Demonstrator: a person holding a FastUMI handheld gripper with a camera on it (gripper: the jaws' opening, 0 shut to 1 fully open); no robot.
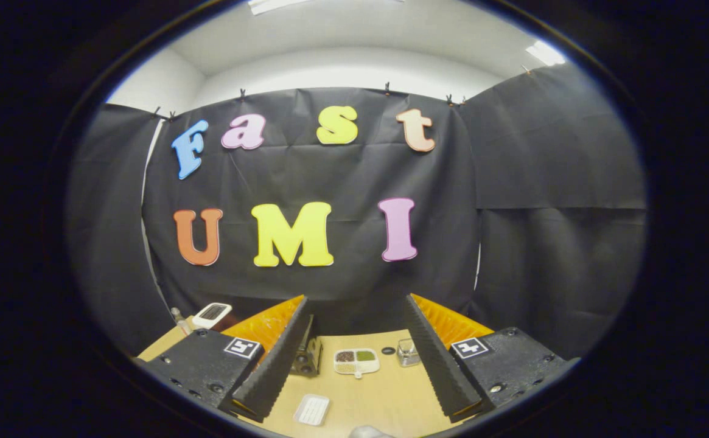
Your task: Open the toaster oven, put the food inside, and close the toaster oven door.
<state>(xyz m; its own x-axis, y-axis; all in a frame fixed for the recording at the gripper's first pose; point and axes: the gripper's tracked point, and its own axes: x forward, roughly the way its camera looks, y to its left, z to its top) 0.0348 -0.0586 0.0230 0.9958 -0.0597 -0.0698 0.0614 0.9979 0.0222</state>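
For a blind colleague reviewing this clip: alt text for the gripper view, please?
The gripper is open and holds nothing above a wooden table. Beyond its fingers sit a divided dish, a small glass jar and a dark appliance.

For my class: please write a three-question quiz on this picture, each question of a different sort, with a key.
1. True or false: the gripper has its fingers clamped on the divided food dish.
2. What lies nearest the camera, between the fingers: A) a small white ribbed tray, B) a clear jar?
3. Fill in: the table is made of ____.

Key: 1 false, fingers open; 2 A; 3 wood.
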